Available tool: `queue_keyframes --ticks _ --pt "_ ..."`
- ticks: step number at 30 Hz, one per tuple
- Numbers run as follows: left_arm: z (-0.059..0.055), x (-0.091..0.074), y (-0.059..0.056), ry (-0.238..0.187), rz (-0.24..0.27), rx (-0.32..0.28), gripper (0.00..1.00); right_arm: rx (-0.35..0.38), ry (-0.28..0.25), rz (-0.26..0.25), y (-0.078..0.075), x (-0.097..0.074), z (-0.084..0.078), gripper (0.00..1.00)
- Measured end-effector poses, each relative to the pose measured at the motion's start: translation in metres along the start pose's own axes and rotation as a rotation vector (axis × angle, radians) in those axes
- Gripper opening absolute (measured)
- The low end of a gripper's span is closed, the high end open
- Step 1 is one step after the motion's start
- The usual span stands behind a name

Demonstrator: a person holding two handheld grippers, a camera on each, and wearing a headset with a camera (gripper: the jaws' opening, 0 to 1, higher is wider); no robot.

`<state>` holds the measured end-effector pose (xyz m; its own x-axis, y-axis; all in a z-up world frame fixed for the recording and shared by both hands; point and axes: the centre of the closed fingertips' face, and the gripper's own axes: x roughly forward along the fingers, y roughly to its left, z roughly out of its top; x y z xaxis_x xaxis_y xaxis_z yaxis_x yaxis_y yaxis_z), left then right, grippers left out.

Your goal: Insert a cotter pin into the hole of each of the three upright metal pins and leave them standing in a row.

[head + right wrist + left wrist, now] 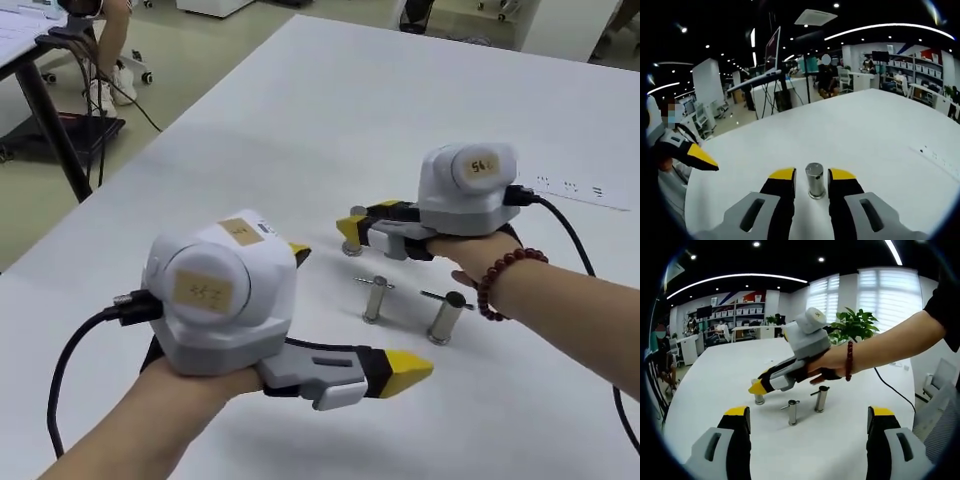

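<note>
The right gripper point(812, 175) brackets an upright metal pin point(815, 181), its jaws narrow with slim gaps showing. The left gripper point(810, 411) hangs wide open, a second pin point(792, 412) and a third pin point(821, 399) ahead of it.

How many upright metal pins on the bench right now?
3, in a row. First pin stands between the right gripper's jaws; middle pin and end pin, beside the right wrist, each carry a cotter pin. None looks hidden.

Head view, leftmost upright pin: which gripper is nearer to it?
Right. The right gripper has its jaws either side of the pin; the left gripper sits open, well back from it.
</note>
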<state>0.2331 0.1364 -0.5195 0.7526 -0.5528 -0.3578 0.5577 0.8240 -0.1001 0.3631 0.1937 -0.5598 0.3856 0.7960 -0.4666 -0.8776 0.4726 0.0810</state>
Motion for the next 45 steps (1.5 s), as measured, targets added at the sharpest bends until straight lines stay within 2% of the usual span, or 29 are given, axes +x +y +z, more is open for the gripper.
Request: queue_keyframes --ticks 9,13,20,26,29,37,45 --pt "0.0 -0.001 0.001 0.004 0.006 -0.003 0.96 0.014 0.015 -0.01 -0.01 0.012 -0.004 0.16" --pt "-0.001 -0.001 0.001 0.008 0.005 -0.002 0.96 0.011 0.023 -0.021 -0.01 0.012 -0.006 0.11" --pt "-0.003 -0.001 0.001 0.017 0.007 -0.002 0.95 0.012 0.025 -0.022 -0.008 0.011 -0.006 0.1" --pt "-0.005 -0.001 0.004 0.023 0.015 0.002 0.95 -0.078 0.051 -0.017 -0.009 0.013 -0.005 0.09" --pt "-0.004 -0.001 0.004 0.019 0.018 0.001 0.95 -0.069 0.054 -0.023 -0.009 0.012 -0.005 0.09" --pt "-0.004 -0.001 0.005 0.021 0.024 0.008 0.95 -0.11 0.07 -0.024 -0.007 0.005 -0.007 0.08" --pt "-0.005 0.0 0.003 0.028 0.016 0.023 0.95 -0.135 0.08 -0.014 -0.013 -0.007 -0.005 0.08"
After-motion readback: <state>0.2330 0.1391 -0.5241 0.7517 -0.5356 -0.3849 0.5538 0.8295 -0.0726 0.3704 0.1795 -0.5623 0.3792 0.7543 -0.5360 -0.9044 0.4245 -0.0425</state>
